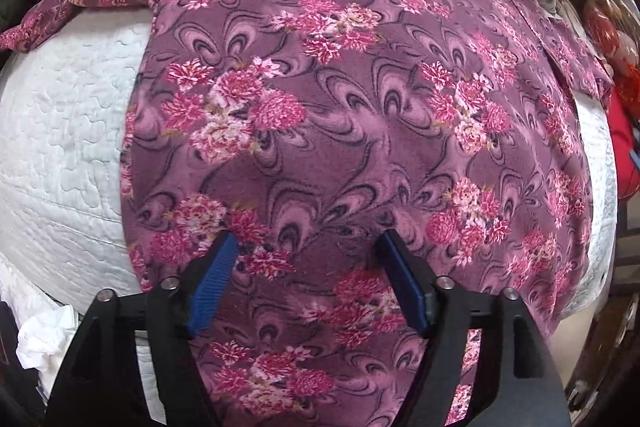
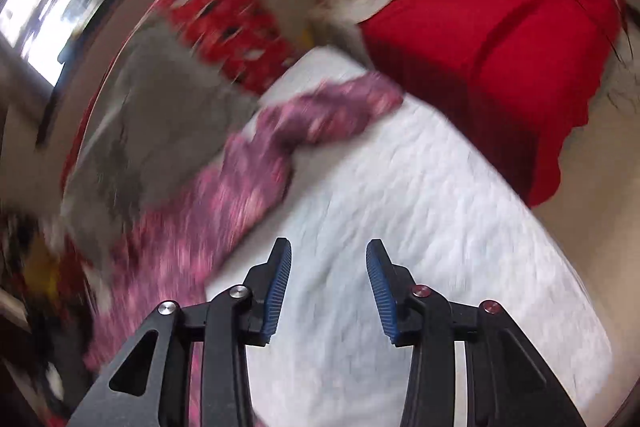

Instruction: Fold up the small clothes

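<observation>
Left claw (image 1: 308,241) wide open, over floral shirt (image 1: 340,99)

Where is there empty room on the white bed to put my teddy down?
The white quilt is bare left of the purple flowery shirt, below its sleeve. In the right wrist view, a bigger bare patch lies between the shirt and the red cloth, under the open right gripper. The bed's middle, under the open left gripper, is covered.
</observation>
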The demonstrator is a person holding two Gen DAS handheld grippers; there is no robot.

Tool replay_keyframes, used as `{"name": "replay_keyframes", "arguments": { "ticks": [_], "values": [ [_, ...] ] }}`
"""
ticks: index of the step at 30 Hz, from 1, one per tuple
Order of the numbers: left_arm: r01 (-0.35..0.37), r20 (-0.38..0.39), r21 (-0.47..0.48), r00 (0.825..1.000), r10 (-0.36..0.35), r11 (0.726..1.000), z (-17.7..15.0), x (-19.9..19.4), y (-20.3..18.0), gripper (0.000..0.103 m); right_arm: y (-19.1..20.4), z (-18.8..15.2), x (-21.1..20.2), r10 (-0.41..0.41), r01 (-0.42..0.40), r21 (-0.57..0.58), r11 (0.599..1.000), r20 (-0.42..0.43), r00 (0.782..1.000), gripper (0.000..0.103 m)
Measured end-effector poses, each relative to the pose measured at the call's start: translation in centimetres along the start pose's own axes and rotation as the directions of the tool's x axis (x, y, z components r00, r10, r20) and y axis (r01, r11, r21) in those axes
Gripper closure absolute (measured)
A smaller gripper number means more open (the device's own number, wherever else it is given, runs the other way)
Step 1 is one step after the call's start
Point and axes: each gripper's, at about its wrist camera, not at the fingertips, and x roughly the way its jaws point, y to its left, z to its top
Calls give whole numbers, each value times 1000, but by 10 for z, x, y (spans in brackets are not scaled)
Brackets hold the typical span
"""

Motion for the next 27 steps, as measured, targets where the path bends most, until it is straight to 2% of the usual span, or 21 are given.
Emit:
{"name": "replay_keyframes", "arguments": {
  "ticks": [3, 6, 9, 11, 13, 14, 15, 17, 18, 19, 20, 22, 23, 25, 27],
  "values": [
    [-15, 1, 31, 1000, 14, 999, 1, -1, -10, 27, -16, 35, 36, 18, -19, 123, 992, 8, 1000, 56],
    [31, 32, 42, 999, -33, 999, 15, -15, -19, 27, -30, 53, 69, 56, -58, 239, 969, 16, 998, 55],
    [34, 111, 48, 993, -39, 998, 45, -29, -27, 27, -38, 63, 98, 88, -91, 321, 943, 22, 996, 53],
    [46, 146, 37, 988, -51, 998, 72, -29, -32, 27, -39, 69, 102, 125, -147, 337, 930, 88, 988, 49],
    [40, 161, 22, 986, -43, 999, 96, -23, -36, 27, -40, 77, 105, 131, -157, 345, 925, 98, 987, 57],
    [39, 173, 8, 984, -40, 999, 116, -19, -39, 27, -40, 82, 103, 129, -157, 335, 929, 105, 986, 85],
    [42, 184, -5, 982, -41, 999, 126, -16, -40, 27, -39, 89, 100, 118, -147, 316, 937, 111, 987, 91],
    [48, 199, -34, 979, -40, 998, 144, -6, -34, 27, -35, 102, 78, 65, -118, 260, 958, 203, 977, 91],
    [55, 198, -49, 979, -45, 997, 153, 0, -30, 27, -36, 109, 65, 29, -91, 234, 968, 259, 965, 91],
    [63, 193, -65, 980, -50, 996, 158, 7, -29, 27, -38, 116, 61, -38, -25, 226, 974, 270, 962, 91],
    [72, 168, -94, 984, -55, 993, 166, 19, -29, 27, -41, 123, 65, -109, 59, 219, 974, 225, 968, 91],
    [69, 136, -123, 989, -52, 990, 170, 35, -29, 24, -44, 128, 79, -176, 146, 202, 969, 139, 975, 92],
    [50, 164, -115, 986, -31, 992, 170, 36, -32, 20, -41, 126, 81, -194, 168, 183, 969, 131, 972, 92],
    [27, 186, -80, 983, -12, 996, 172, 34, -40, 20, -33, 122, 78, -190, 166, 156, 974, 150, 970, 91],
    [45, 193, -68, 981, -31, 997, 173, 31, -43, 20, -21, 119, 73, -175, 152, 139, 979, 170, 970, 91]
  ]
}}
